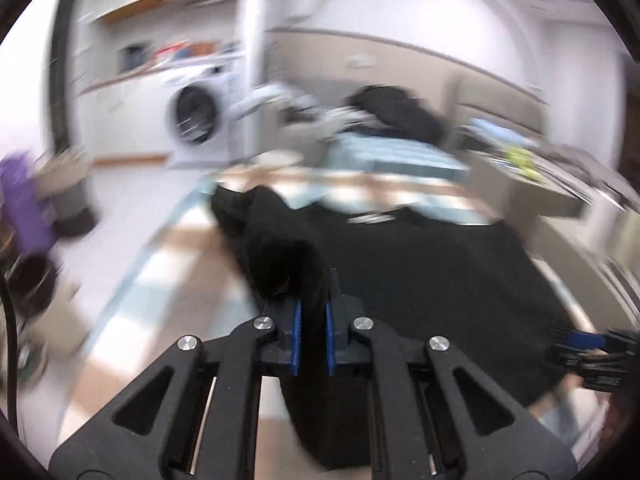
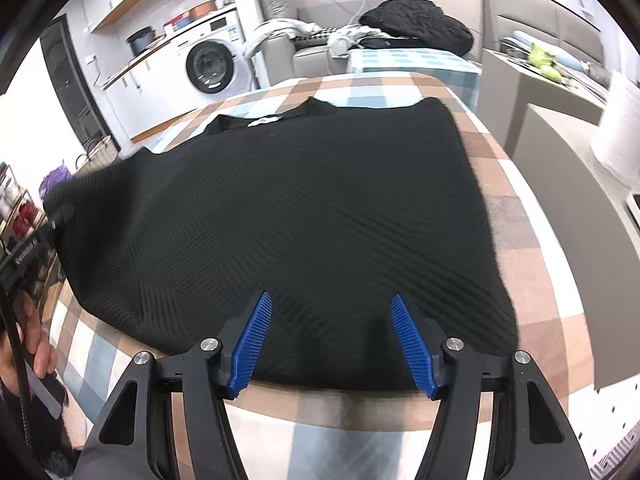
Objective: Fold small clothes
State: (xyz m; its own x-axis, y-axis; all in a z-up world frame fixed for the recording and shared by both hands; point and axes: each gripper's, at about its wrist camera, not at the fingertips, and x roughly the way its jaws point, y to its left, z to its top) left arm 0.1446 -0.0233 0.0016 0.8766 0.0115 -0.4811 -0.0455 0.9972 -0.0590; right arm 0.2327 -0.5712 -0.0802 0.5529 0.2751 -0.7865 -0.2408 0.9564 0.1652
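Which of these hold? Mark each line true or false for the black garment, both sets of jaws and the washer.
1. The left gripper has its jaws shut on the black garment. True.
2. The right gripper pinches the garment's hem. False: its jaws stand open over the hem.
3. The garment lies on a checked cloth. True.
4. The washing machine stands right of the garment. False: far left.

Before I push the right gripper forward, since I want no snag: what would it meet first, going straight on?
Probably the black garment on the checked tablecloth; the open right gripper already hangs over its near hem, though height is unclear.
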